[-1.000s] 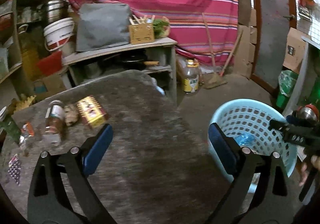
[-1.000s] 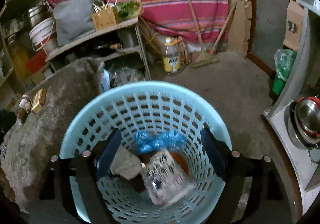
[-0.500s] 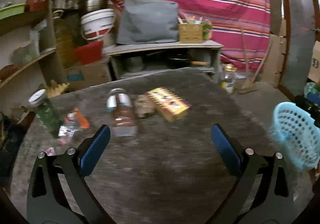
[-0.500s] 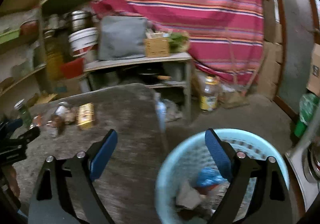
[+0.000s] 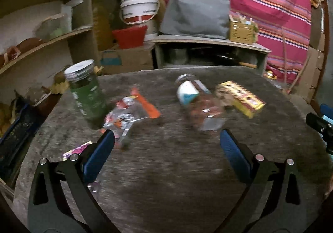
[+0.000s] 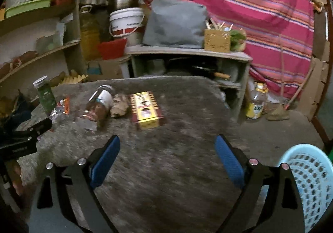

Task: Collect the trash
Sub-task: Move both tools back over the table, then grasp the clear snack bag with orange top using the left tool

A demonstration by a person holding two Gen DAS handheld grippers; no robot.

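With both the left gripper [image 5: 166,153] and right gripper [image 6: 167,154] spread empty, approach the tipped jar [image 5: 195,101] at twelve o'clock squarely across its body.

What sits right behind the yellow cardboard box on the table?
Crumpled brown paper lies against the yellow cardboard box, then a tipped clear jar. What the box hides underneath cannot be seen.

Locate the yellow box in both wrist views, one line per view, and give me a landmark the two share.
Left wrist view: the yellow box lies right of centre on the table, beside the tipped jar.
Right wrist view: the yellow box lies left of centre, right of that jar.
Shared landmark: the white bucket on the shelves.
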